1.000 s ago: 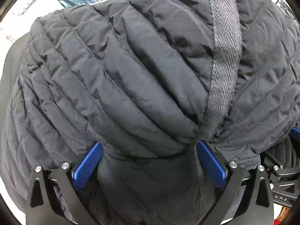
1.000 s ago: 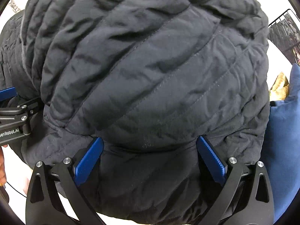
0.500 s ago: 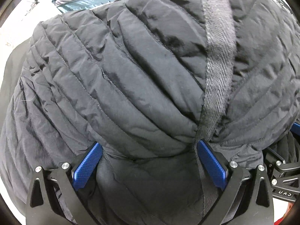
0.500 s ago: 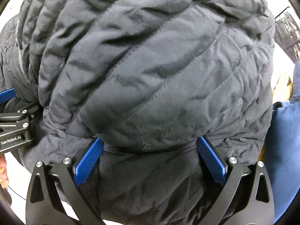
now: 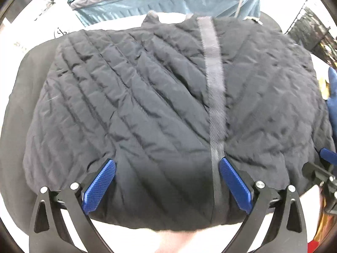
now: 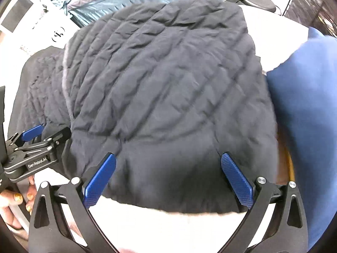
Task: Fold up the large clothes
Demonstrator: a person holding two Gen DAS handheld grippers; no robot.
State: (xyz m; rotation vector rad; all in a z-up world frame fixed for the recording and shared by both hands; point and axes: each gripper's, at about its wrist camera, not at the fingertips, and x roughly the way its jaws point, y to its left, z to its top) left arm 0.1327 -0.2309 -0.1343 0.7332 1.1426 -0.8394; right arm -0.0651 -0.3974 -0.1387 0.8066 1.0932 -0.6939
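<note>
A black quilted puffer jacket (image 5: 160, 109) lies folded on the white surface, with a grey woven strip (image 5: 212, 63) running down it. It also fills the right wrist view (image 6: 168, 88). My left gripper (image 5: 167, 181) is open, its blue pads astride the jacket's near edge. My right gripper (image 6: 168, 179) is open too, its pads either side of the near right edge. The left gripper shows at the left of the right wrist view (image 6: 35, 145). Neither gripper pinches fabric.
A teal and grey garment (image 5: 168, 2) lies behind the jacket. A blue garment (image 6: 305, 105) lies to the right of it. A wire rack (image 5: 311, 27) stands at the far right. White table (image 6: 168, 221) shows in front.
Both grippers have pulled back from the jacket. It now lies lower and flatter, with its far edge and the table in front showing. The jaws stay open.
</note>
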